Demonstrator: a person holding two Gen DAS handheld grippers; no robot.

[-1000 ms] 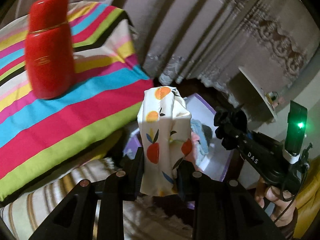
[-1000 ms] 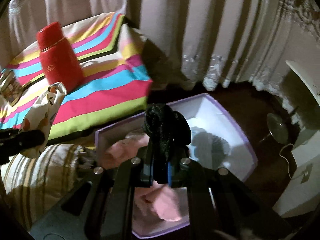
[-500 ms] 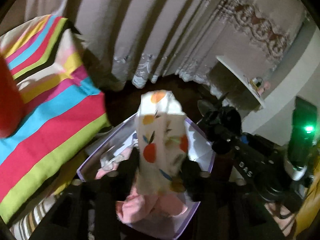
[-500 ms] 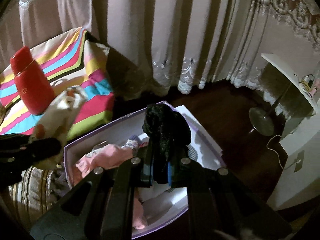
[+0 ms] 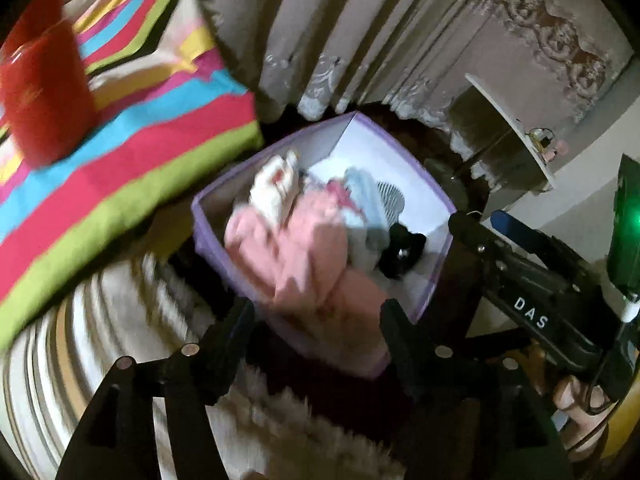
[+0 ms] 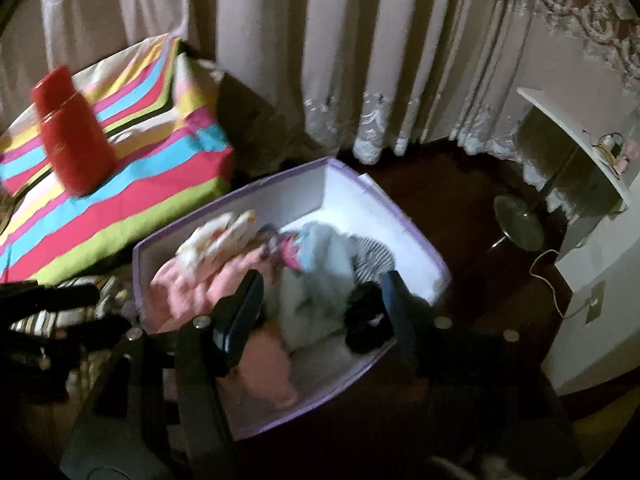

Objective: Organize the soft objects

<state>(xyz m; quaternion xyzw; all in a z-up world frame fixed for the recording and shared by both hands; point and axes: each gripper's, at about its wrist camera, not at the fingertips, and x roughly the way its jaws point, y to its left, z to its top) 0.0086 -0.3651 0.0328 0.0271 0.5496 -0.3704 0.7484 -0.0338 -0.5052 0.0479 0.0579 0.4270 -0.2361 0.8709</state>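
A purple-rimmed white box [image 5: 208, 236] [image 6: 404, 216] stands on the dark floor beside the bed. In it lie a pink garment [image 5: 308, 248] [image 6: 192, 284], a white fruit-print cloth [image 5: 272, 188] [image 6: 216, 240], a light blue piece [image 6: 324, 248], a striped piece [image 6: 376, 256] and a black cloth [image 5: 402, 254] [image 6: 366, 316]. My left gripper [image 5: 316, 312] is open and empty above the box's near edge. My right gripper [image 6: 320, 292] is open and empty over the box; it also shows in the left wrist view [image 5: 532, 300].
A bed with a bright striped cover [image 5: 120, 152] [image 6: 132, 184] lies left of the box, with a red bottle [image 5: 44, 88] [image 6: 72, 136] on it. Curtains [image 6: 320, 60] hang behind. A white shelf [image 6: 576, 140] and a fan base [image 6: 518, 222] are at the right.
Both grippers have opened. The fruit-print cloth has dropped from the left gripper into the box, and the black cloth has dropped from the right gripper into the box.
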